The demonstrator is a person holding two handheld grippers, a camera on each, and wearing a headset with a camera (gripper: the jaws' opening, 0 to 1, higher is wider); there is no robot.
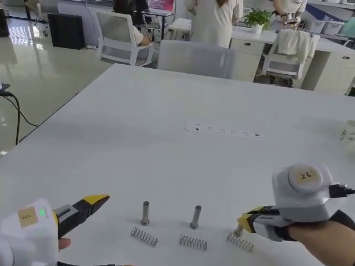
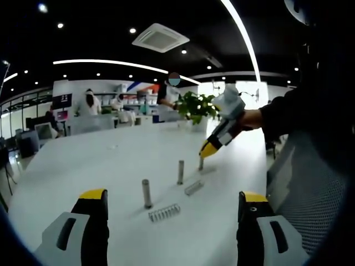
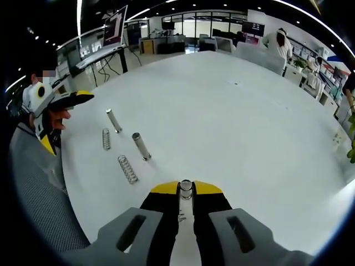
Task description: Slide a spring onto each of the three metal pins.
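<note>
Nearest you, three springs lie on their sides in a row on the white worktop [image 1: 166,111]: the left spring [image 1: 144,236], the middle spring [image 1: 193,242] and the right spring [image 1: 240,243]. Each rests loose on the surface, just in front of a pin.

Just behind them, the left pin [image 1: 145,213] and the middle pin [image 1: 196,216] stand upright and bare, with nothing touching them. The right pin [image 1: 239,227] stands in line with them, caught at the yellow tips of your right tool [image 1: 244,220]. In the right gripper view that tool [image 3: 186,194] has its jaws closed on the right pin [image 3: 186,186], one tip on either side of the shaft, and the pin's round top shows between them. The right spring lies just beside that pin's foot.

Your left tool [image 1: 91,202] sits off to the left of the row, apart from the left pin. In the left gripper view its jaws stand wide apart and hold nothing.

Farther across the worktop, a strip of sockets [image 1: 222,131] is set flush into the surface. Beyond the far edge stand white chairs [image 1: 119,36], a potted plant [image 1: 258,18] and several people [image 1: 213,16].
</note>
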